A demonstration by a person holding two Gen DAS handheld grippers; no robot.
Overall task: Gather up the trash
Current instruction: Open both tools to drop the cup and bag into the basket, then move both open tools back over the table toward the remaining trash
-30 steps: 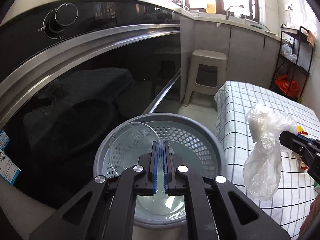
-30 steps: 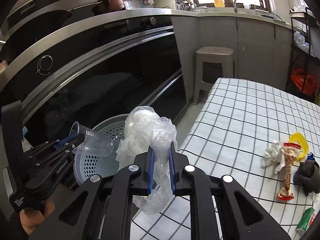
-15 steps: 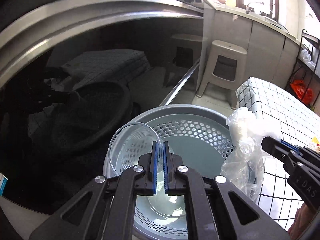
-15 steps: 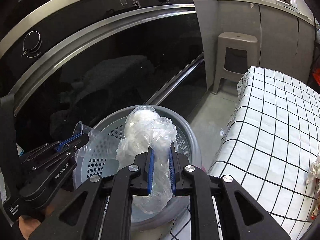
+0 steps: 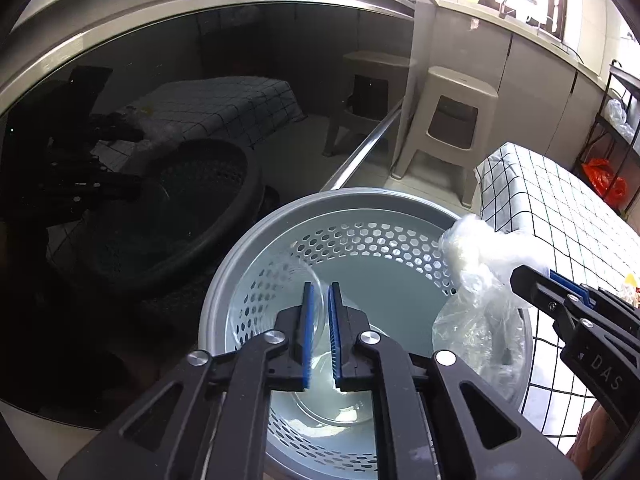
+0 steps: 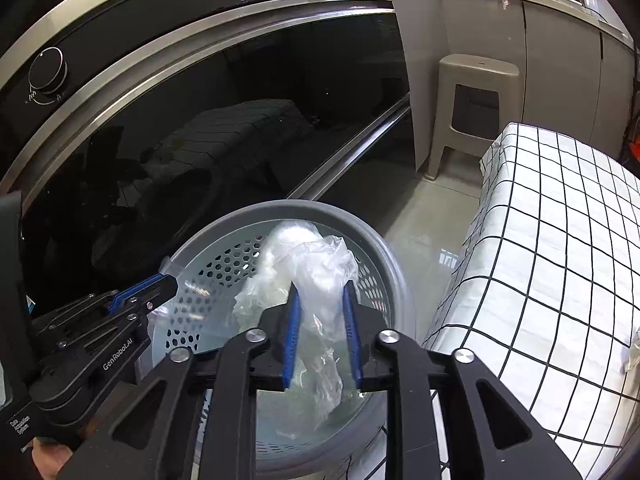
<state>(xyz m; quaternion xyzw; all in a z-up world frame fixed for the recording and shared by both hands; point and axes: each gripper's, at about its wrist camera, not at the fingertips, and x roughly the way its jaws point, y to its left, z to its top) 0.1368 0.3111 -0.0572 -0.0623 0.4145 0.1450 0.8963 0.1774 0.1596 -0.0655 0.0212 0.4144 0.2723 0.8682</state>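
Both your grippers are over the grey perforated bin [image 5: 404, 216] now, and that's the relation that counts: the open mouth lies straight below each load; your left gripper [image 5: 319, 300] has its blue pads drawn in narrow with the rim of the clear plastic cup [image 5: 280, 312] between them, the cup's long axis tipped down and left toward the bin wall, its body already inside the rim; your right gripper [image 6: 319, 308] stands wider, the crumpled plastic bag [image 6: 308, 264] sitting loosely between its pads with the tail dangling down into the bin; I'd judge it close to slipping free. The bag hangs near the right wall, the cup near the left; neither needs more travel, so spreading the pads looks like all that's left; the checked tablecloth [image 6: 560, 240] sits just beside the bin.
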